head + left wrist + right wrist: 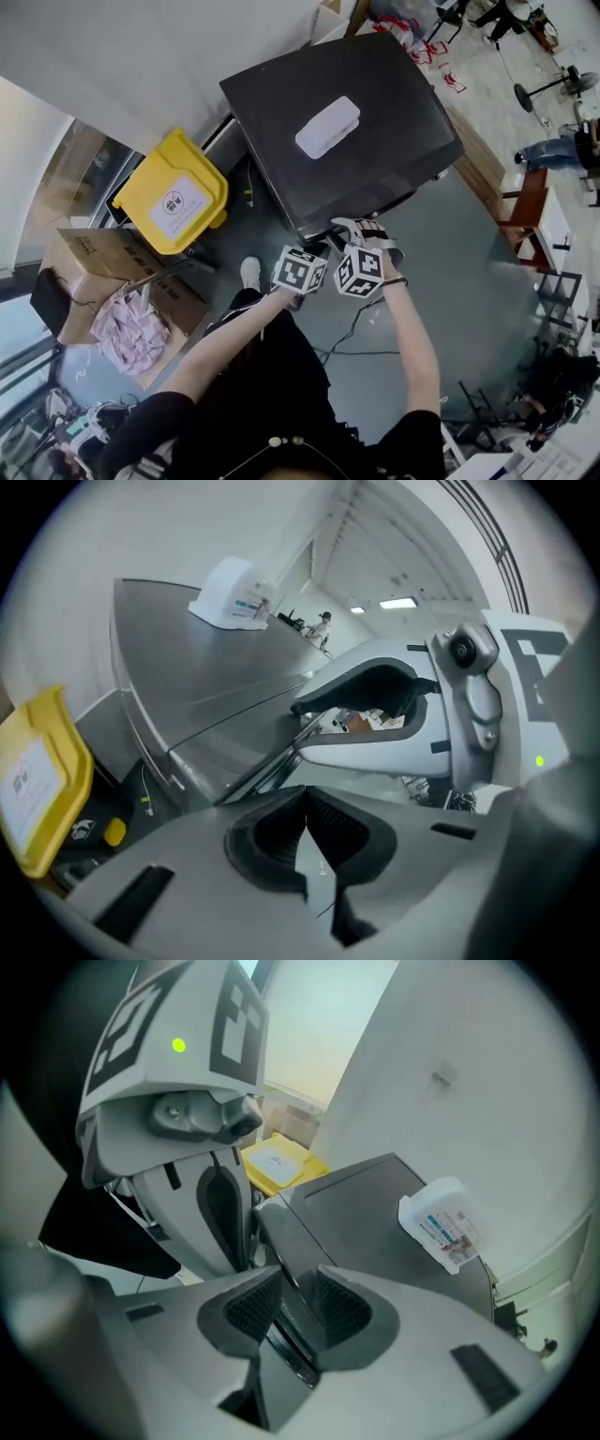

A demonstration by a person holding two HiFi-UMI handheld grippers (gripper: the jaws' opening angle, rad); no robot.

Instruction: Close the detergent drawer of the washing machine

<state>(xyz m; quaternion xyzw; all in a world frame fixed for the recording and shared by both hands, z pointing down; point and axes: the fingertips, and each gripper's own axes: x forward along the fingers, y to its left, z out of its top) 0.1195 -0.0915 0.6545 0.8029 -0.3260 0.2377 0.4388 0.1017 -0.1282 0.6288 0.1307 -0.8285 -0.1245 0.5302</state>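
Your right gripper (pixel 298 1309) is partly open, with the dark front of the detergent drawer (pixel 286 1352) between its jaws; the pads don't look tight on it. That drawer sits at the top front of the washing machine (pixel 375 122), straight ahead of this hand, and should slide in away from you. Your left gripper (pixel 305 841), just beside, is closed and empty. A white packet (pixel 327 127) lies on top. A yellow bin (pixel 173 192) stands nearby on the floor (pixel 450 281).

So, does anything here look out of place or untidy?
Only small things: a white container lies flat and askew on the washing machine's top; pink packets sit heaped by the opened cardboard box. No spill or damage shows.
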